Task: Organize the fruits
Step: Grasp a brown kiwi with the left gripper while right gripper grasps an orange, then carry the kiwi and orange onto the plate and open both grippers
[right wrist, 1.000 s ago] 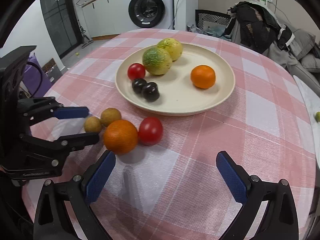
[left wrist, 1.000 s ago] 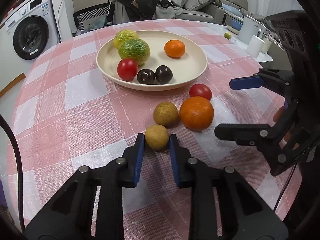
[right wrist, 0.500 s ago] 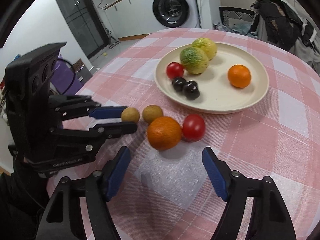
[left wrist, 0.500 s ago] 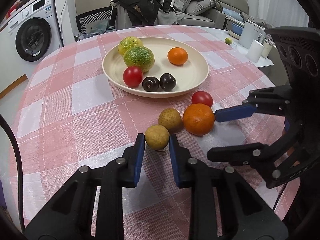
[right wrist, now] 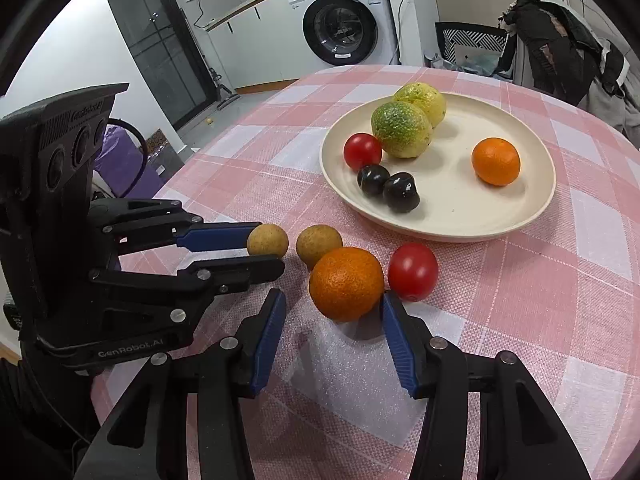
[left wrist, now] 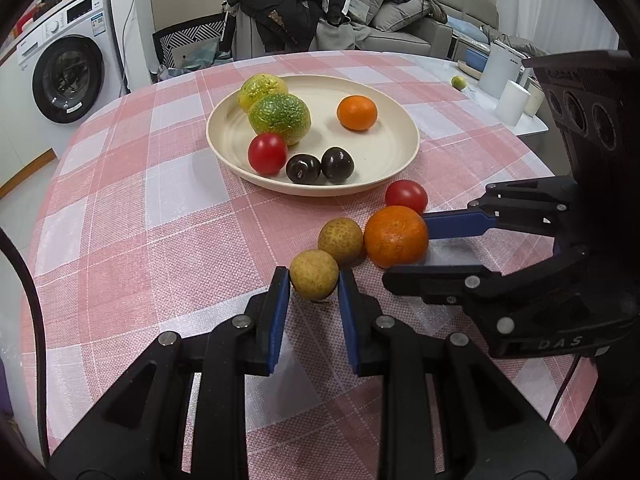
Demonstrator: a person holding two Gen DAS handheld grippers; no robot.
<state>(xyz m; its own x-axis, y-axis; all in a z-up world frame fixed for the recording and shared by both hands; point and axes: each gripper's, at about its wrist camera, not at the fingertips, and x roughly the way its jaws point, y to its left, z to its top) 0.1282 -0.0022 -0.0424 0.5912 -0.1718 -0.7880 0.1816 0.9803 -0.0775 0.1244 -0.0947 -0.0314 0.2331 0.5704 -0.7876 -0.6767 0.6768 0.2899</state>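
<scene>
My left gripper point(left wrist: 312, 280) is shut on a small brown fruit point(left wrist: 314, 275) that rests on the checked tablecloth. A second brown fruit point(left wrist: 341, 240) lies just beyond it, touching a large orange point(right wrist: 346, 283). My right gripper point(right wrist: 332, 304) straddles that orange and its jaws are closing. The right pad is at the orange's skin, while a gap shows at the left pad. A loose red tomato point(right wrist: 413, 271) sits right of the orange. The cream plate point(right wrist: 440, 236) holds two green-yellow citrus, a small orange point(right wrist: 496, 161), a tomato and two dark plums.
The round table's edge point(right wrist: 176, 168) drops off to the left in the right wrist view. White containers point(left wrist: 508, 102) stand on a side surface at the far right. A washing machine point(right wrist: 340, 28), a chair and a sofa with clothes lie beyond the table.
My right gripper's jaws have narrowed from wide open and moved in around the large orange. The left gripper has stayed shut on the brown fruit.
</scene>
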